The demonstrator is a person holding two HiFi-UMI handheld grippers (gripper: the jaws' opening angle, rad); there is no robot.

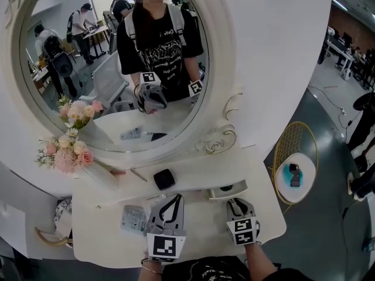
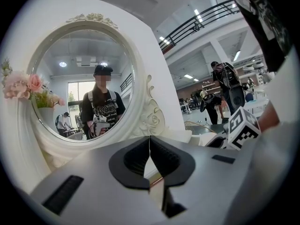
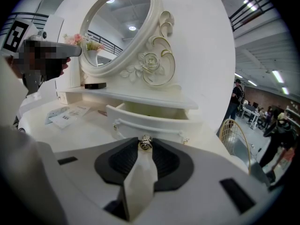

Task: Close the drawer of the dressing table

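The white dressing table (image 1: 193,224) has a small drawer (image 1: 227,189) standing pulled out under the mirror shelf. In the right gripper view the drawer's front (image 3: 150,122) is close ahead, and its small metal knob (image 3: 145,144) sits pinched between the jaw tips. My right gripper (image 1: 234,202) (image 3: 145,142) is shut on that knob. My left gripper (image 1: 174,197) hovers over the tabletop to the left of the drawer. In its own view the left gripper (image 2: 149,143) has its jaws pressed together with nothing in them.
A round mirror (image 1: 117,57) rises behind the shelf. A black box (image 1: 163,179) and a flower bunch (image 1: 64,151) rest on the shelf. A paper leaflet (image 1: 133,218) lies by the left gripper. A gold wire side table (image 1: 296,174) stands to the right.
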